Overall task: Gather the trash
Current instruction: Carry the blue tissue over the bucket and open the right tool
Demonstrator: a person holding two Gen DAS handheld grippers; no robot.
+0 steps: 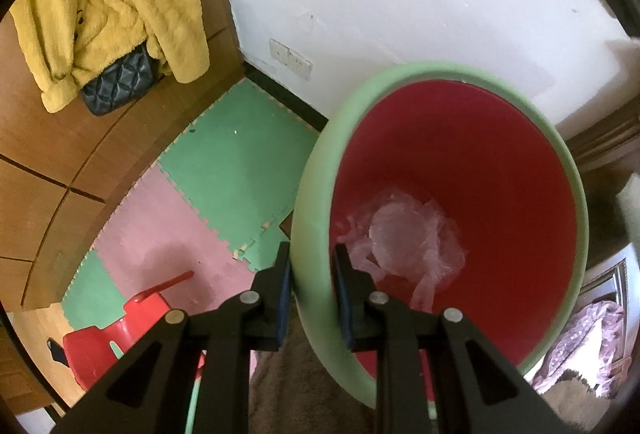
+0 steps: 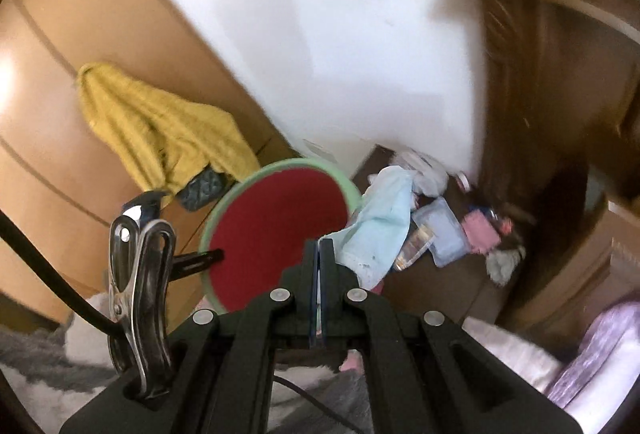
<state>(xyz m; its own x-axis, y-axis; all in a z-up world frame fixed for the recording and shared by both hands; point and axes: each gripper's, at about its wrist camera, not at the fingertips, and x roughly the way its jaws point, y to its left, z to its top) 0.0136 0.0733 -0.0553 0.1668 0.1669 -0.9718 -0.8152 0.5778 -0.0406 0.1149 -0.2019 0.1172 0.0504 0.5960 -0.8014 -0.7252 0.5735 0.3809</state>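
In the left wrist view a green bin point(image 1: 316, 194) with a red inside fills the middle and right, tilted toward me. Crumpled clear plastic point(image 1: 408, 238) lies inside it. My left gripper point(image 1: 312, 266) is shut on the bin's near wall, one finger outside and one inside. The right wrist view shows the same bin point(image 2: 276, 222) ahead, with my right gripper point(image 2: 320, 246) shut in front of it. A light blue sheet point(image 2: 384, 222) reaches the right fingertip. Whether it is pinched between the pads cannot be told.
A yellow fleece coat point(image 1: 116, 6) hangs on the wooden wardrobe point(image 1: 44, 170) over a black quilted bag point(image 1: 120, 82). Green and pink foam mats point(image 1: 224, 170) cover the floor, with a red plastic stool point(image 1: 108, 338) on them. A brown table point(image 2: 452, 266) holds scattered clutter.
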